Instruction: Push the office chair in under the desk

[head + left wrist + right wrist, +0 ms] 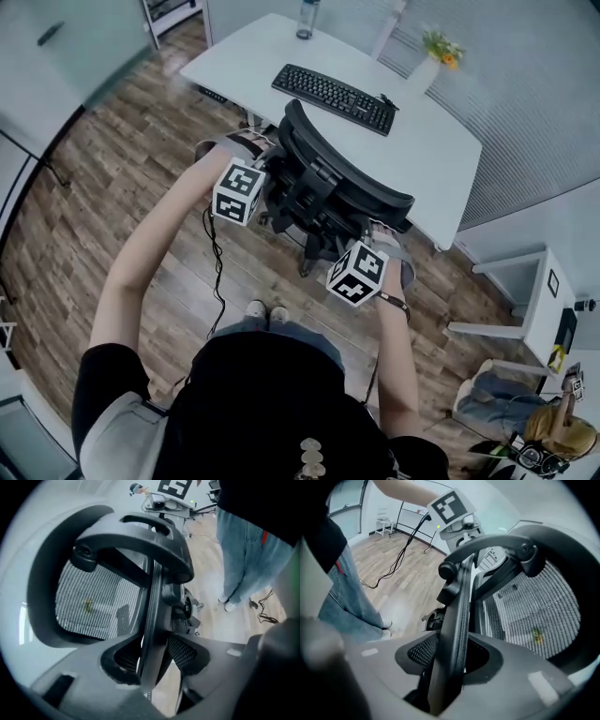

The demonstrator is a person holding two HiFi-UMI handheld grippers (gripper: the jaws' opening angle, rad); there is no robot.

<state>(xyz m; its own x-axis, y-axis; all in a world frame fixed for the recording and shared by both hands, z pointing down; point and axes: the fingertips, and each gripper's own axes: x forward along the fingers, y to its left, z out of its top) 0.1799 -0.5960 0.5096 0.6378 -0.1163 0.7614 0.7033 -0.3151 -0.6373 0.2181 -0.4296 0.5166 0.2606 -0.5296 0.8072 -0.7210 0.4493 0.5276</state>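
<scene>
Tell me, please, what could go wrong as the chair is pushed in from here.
The left gripper and right gripper only straddle the backrest rim, jaws apart, so either may slip off.
The backrest could strike the desk edge near the keyboard.
The dangling cable might snag the chair base.

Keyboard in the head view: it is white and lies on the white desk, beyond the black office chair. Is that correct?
Not quite. The keyboard is black, as the head view shows. It does lie on the white desk, beyond the black office chair.
</scene>
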